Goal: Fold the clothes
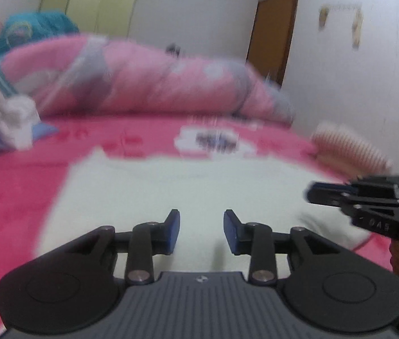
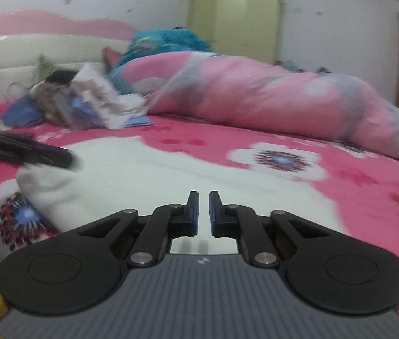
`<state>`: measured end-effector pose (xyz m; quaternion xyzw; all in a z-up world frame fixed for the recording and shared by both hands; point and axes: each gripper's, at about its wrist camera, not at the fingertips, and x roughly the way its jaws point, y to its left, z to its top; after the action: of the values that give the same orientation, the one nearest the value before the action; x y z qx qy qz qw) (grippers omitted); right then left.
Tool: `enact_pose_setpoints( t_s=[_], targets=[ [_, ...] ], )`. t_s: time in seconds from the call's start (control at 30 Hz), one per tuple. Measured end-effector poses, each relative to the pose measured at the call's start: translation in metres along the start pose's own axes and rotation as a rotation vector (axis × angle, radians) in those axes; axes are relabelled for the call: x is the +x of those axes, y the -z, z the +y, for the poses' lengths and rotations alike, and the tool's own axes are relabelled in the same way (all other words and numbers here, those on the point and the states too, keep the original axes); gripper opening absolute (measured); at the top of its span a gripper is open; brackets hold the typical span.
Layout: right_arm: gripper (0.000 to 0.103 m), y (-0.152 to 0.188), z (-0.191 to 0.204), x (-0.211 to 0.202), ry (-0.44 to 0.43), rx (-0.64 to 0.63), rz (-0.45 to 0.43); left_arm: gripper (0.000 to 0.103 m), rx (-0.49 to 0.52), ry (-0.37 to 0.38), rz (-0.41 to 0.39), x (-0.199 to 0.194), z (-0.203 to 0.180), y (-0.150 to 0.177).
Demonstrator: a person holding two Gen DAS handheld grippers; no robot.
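Left gripper fingers wide apart, holding nothing, hovering over the white garment. Right gripper fingers nearly together with a thin gap, empty. Garment lies spread flat mid-bed on the pink bedspread, blurred.

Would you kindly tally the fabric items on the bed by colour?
White garment: 1
Pink floral quilt: 1
Teal cloth: 1
Striped peach item: 1
Mixed pile, pieces unclear: 1
Total: 5

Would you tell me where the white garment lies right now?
The white garment lies spread on the pink bedspread, centre in both views, directly ahead of both grippers.
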<state>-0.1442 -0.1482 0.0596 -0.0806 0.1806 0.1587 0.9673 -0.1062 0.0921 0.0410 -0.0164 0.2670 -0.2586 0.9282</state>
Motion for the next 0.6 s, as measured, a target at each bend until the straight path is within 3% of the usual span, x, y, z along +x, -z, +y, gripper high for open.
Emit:
enact_pose_setpoints(
  t_s=[0.07,0.17,0.2,0.27,0.3,0.4,0.47,0.53,0.6],
  targets=[
    [0.005,0.004,0.015,0.022,-0.014,-0.046,0.043,0.037,-0.005,-0.019,-0.001,0.011,0.0,0.009],
    [0.006,0.026,0.006,0.021,0.069,-0.106,0.062,0.033,-0.042,-0.043,-0.027,0.001,0.015,0.014],
    [0.005,0.031,-0.007,0.012,0.094,-0.085,0.062,0.032,-0.049,-0.074,-0.033,-0.004,0.023,0.015],
    [0.005,0.039,-0.034,-0.005,0.148,-0.042,0.066,0.019,-0.083,-0.116,-0.037,-0.013,0.046,0.018],
    [0.004,0.041,-0.051,-0.013,0.16,0.002,0.069,0.008,-0.111,-0.116,-0.033,-0.016,0.057,0.018],
    [0.002,0.048,-0.091,-0.033,0.171,0.148,0.067,0.004,-0.152,-0.105,-0.012,-0.021,0.071,0.013],
    [0.002,0.045,-0.099,-0.035,0.177,0.199,0.081,0.011,-0.117,-0.119,0.0,-0.023,0.062,0.004],
    [0.004,0.035,-0.097,-0.033,0.165,0.222,0.08,0.04,-0.061,-0.122,-0.033,-0.025,0.047,-0.008],
    [0.005,0.019,-0.086,-0.027,0.123,0.192,0.048,0.042,-0.005,-0.091,-0.063,-0.021,0.029,-0.022]
  ],
)
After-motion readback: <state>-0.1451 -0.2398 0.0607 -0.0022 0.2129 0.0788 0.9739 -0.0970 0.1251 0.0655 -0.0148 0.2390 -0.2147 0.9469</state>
